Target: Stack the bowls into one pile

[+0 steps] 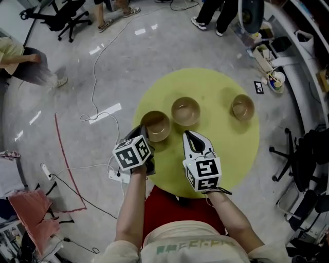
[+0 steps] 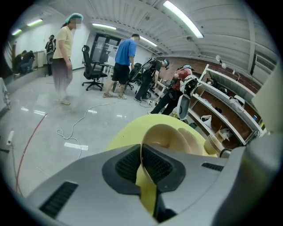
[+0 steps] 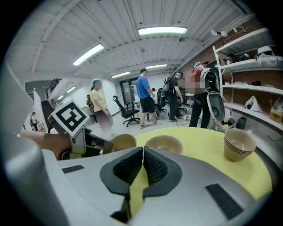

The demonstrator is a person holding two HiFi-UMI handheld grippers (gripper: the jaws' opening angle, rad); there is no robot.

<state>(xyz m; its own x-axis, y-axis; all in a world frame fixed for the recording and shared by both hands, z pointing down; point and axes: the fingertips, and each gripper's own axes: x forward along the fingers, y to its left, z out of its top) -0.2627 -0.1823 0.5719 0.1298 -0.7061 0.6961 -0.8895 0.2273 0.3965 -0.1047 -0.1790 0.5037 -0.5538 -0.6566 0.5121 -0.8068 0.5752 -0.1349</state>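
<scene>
Three tan bowls are on the round yellow table point(image 1: 226, 149). The left bowl point(image 1: 157, 125) is at the table's left edge, and my left gripper point(image 1: 143, 131) is shut on its near rim. In the left gripper view the thin rim runs between the pads of the left gripper point(image 2: 141, 152), with the bowl point(image 2: 167, 134) beyond. The middle bowl point(image 1: 185, 111) stands alone. At the right is a short stack of bowls point(image 1: 242, 107). My right gripper point(image 1: 192, 135) is shut on nothing, just before the middle bowl point(image 3: 164, 143). The stack point(image 3: 239, 145) shows at that view's right.
Cables point(image 1: 95, 87) trail over the grey floor left of the table. People point(image 1: 213, 13) and office chairs point(image 1: 64, 18) are at the far side. Shelves and clutter point(image 1: 277, 56) line the right wall. A black chair base point(image 1: 288, 154) stands by the table's right edge.
</scene>
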